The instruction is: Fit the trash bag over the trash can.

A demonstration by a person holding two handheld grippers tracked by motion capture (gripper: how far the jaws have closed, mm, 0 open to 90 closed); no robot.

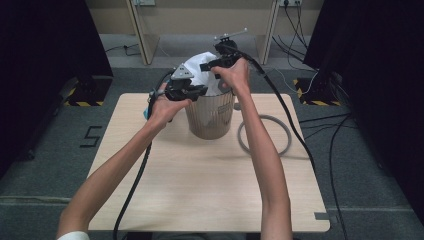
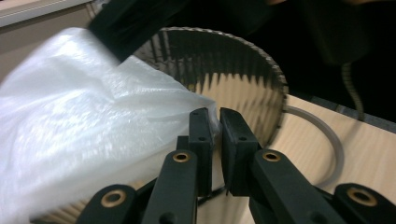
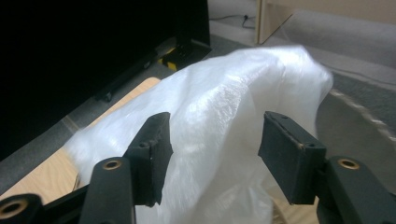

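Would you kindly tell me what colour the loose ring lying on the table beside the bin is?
Grey; the ring shows best in the high view, right of the bin.

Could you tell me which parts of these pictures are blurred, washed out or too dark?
Left gripper view: the bag glares white and soft, the bin beyond is sharper. Right gripper view: the bag's far edge is blurred. High view: both sides fall into black.
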